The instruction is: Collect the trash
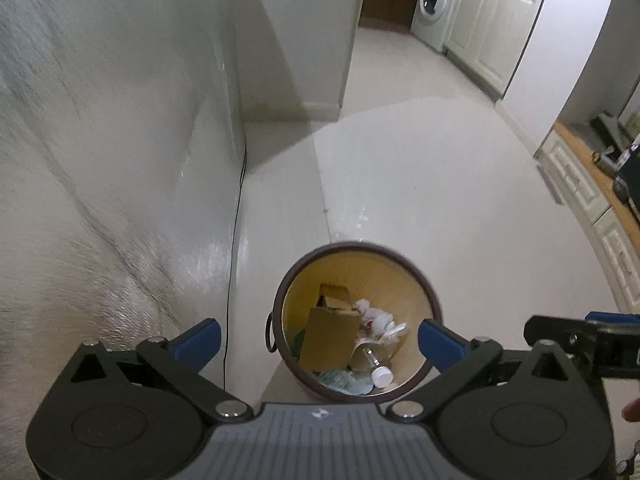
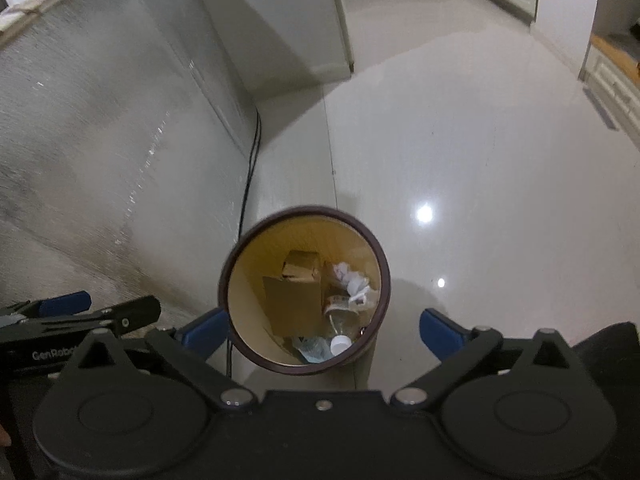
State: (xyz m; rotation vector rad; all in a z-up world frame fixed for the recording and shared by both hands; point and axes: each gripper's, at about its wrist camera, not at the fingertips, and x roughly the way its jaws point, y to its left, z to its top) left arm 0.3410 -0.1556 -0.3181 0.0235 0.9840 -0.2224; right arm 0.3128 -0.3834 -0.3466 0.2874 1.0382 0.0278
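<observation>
Trash bin (image 1: 356, 320), lower centre of both views, holds cardboard, paper and a bottle; probably light and stiff, best gripped at its rim; left gripper (image 1: 320, 340) and right gripper (image 2: 322, 332) gape wide, empty

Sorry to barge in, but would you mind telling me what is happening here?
A person holds both grippers above a bin on the floor. The left gripper and right gripper have their jaws wide open and empty. The bin already holds cardboard, crumpled paper and a plastic bottle.
</observation>
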